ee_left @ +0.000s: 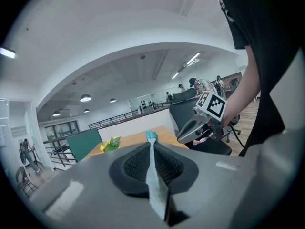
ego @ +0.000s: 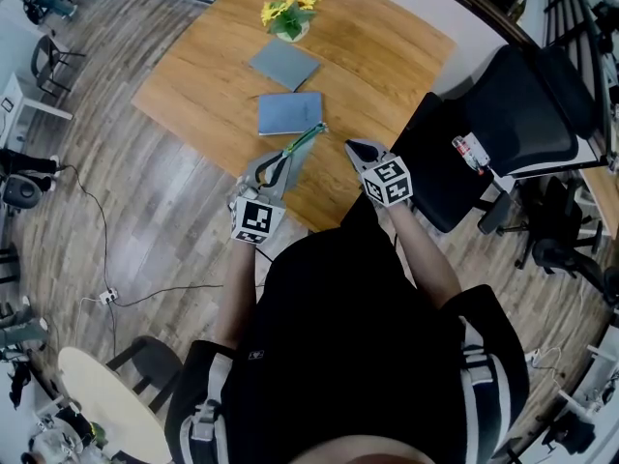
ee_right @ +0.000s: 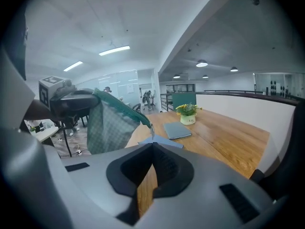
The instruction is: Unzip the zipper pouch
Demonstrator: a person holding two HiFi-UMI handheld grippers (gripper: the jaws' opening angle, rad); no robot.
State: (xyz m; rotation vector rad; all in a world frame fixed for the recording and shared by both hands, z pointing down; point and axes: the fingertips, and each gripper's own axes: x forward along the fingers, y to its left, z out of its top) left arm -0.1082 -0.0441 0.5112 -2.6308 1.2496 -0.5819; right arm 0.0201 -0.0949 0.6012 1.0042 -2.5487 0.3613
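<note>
Left hand-held gripper [ego: 271, 170] clamping zipper pouch [ego: 300, 149], long axis pointing away, right hand-held gripper [ego: 354, 147] closed, empty

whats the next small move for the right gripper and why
Probably open the right gripper and close on the pull: its jaws are shut, empty, just short of it, while the left gripper holds the pouch.

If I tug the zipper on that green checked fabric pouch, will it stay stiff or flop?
Probably floppy: the green checked fabric pouch hangs slack from the left tool, which pinches one edge. It looks light, held by that pinch alone. A tug may drag the cloth rather than run the zipper.
</note>
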